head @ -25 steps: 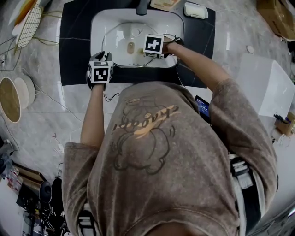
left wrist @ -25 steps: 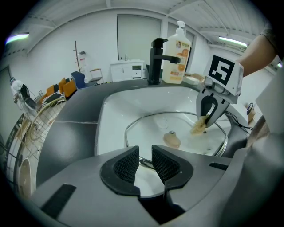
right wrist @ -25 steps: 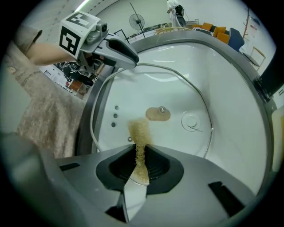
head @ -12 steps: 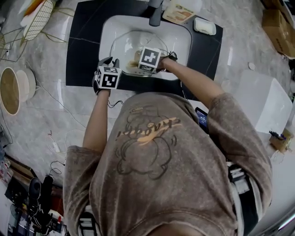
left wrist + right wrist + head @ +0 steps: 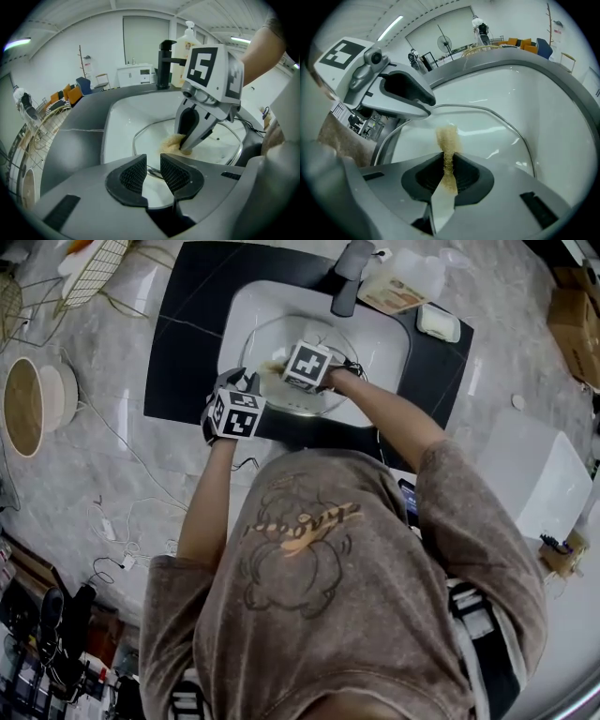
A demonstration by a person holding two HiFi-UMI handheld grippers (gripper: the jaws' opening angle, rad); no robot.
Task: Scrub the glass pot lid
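Note:
The round glass pot lid (image 5: 319, 390) lies in the white sink (image 5: 253, 310), and its metal rim shows in the left gripper view (image 5: 140, 136). At the lid's near left edge my left gripper (image 5: 246, 382) is shut on that rim, which runs between its pads (image 5: 133, 174). My right gripper (image 5: 278, 367) is shut on a tan fibrous scrubber (image 5: 447, 138) and presses it on the glass (image 5: 497, 131). In the left gripper view the scrubber (image 5: 171, 142) sits under the right gripper (image 5: 189, 137), close ahead of my left jaws.
A black faucet (image 5: 348, 276) stands at the sink's far side, with a soap bottle (image 5: 401, 282) and a soap dish (image 5: 439, 322) to its right on the black counter (image 5: 178, 343). A round wooden board (image 5: 23, 407) lies to the left. A white box (image 5: 534, 474) is on the right.
The right gripper has slid the scrubber leftward across the lid, closer to the left gripper. The left gripper has kept its hold at the rim. The head view has shifted.

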